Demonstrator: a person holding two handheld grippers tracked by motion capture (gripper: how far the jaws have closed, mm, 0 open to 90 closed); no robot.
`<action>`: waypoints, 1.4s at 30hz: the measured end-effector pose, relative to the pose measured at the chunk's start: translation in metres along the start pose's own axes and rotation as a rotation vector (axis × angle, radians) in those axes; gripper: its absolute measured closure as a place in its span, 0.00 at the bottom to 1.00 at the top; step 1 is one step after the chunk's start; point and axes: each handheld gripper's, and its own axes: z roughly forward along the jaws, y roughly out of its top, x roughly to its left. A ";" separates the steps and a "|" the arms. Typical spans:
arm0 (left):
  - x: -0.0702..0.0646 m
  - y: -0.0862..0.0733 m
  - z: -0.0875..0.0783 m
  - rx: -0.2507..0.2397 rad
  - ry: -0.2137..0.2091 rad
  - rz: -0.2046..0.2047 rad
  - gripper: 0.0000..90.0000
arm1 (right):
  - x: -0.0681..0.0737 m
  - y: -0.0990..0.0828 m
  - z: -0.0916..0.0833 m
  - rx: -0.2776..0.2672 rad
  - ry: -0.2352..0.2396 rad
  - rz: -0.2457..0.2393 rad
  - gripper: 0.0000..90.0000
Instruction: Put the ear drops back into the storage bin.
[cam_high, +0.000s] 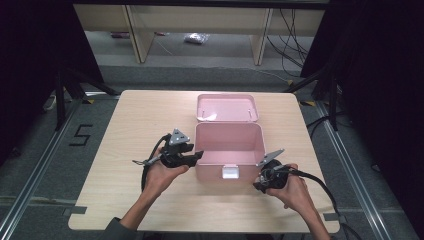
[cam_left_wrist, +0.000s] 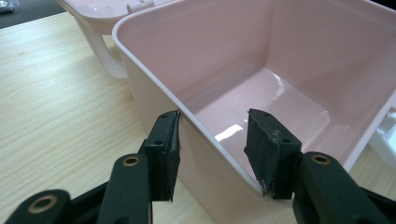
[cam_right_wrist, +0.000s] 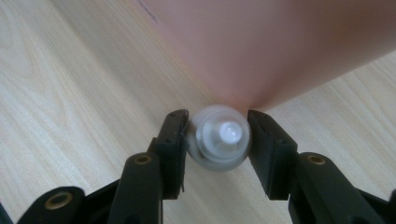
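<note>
An open pink box (cam_high: 227, 142) sits mid-table with its lid (cam_high: 227, 107) folded back behind it. My left gripper (cam_high: 197, 156) is at the box's front left corner. In the left gripper view its jaws (cam_left_wrist: 212, 121) straddle that corner of the box wall (cam_left_wrist: 154, 79), one pad outside and one inside, both touching it. My right gripper (cam_high: 262, 182) is low at the front right corner. There its jaws (cam_right_wrist: 217, 140) are closed on a small clear round object (cam_right_wrist: 219, 137) with a white core, lying on the table against the pink box (cam_right_wrist: 280, 46).
A white latch (cam_high: 230, 172) sits on the box's front wall. The box's inside (cam_left_wrist: 261, 98) holds nothing. Bare wooden table (cam_high: 135, 125) surrounds the box on all sides. Cables trail from both grippers toward the table's near edge.
</note>
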 end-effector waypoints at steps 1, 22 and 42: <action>0.000 0.000 0.000 0.000 0.000 0.000 0.60 | 0.000 0.000 0.000 0.000 0.001 0.001 0.67; 0.000 0.000 0.001 -0.006 0.005 -0.010 0.60 | 0.003 -0.004 -0.027 0.031 0.013 -0.034 0.67; 0.000 0.001 0.001 0.004 0.002 0.001 0.60 | 0.003 0.017 -0.078 -0.024 0.061 -0.088 0.67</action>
